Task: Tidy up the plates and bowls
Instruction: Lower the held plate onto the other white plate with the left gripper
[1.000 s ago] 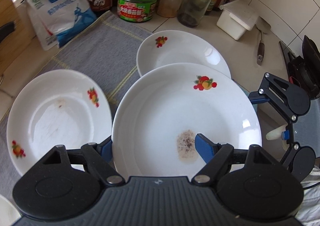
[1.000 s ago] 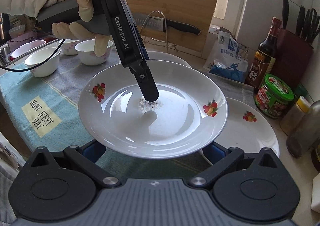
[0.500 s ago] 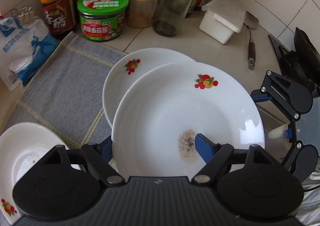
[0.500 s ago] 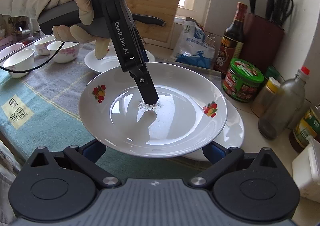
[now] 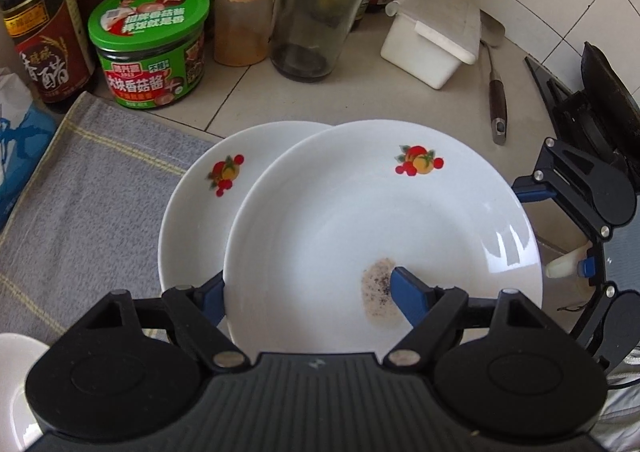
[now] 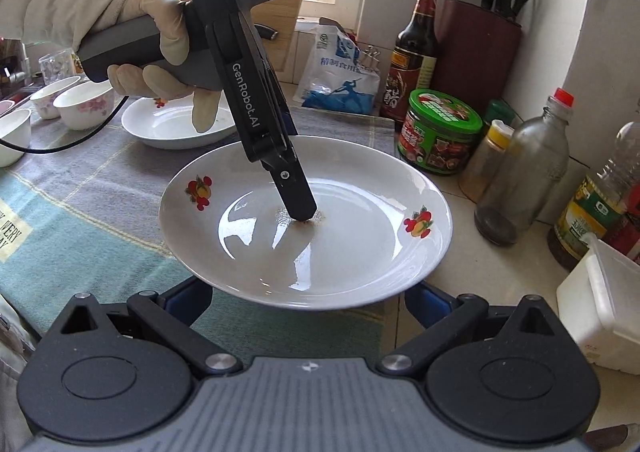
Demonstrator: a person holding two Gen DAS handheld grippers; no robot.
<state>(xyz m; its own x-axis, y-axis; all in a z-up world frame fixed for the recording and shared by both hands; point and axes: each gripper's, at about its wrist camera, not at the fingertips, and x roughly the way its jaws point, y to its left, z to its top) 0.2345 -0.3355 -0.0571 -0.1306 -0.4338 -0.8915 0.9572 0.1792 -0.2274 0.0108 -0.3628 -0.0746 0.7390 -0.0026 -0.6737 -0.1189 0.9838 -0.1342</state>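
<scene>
My left gripper pinches the near rim of a white fruit-print plate, one blue pad inside by a speckled stain, the other under the rim. Its jaws are opening slightly, with the rim still between the pads. The plate hangs tilted over most of a second matching plate lying on the grey towel. In the right wrist view the left gripper comes down into the held plate. My right gripper is open, fingers spread under the near rim. It also shows beside the plate's right edge as the right gripper.
A third plate and several small bowls sit further left on the cloth. A green jar, vinegar bottle, glass bottle and white box line the tiled wall. A spatula and stove are at right.
Both grippers and the held plate have shifted toward the jars and now sit over the second plate. The third plate has slid nearly out of the left wrist view.
</scene>
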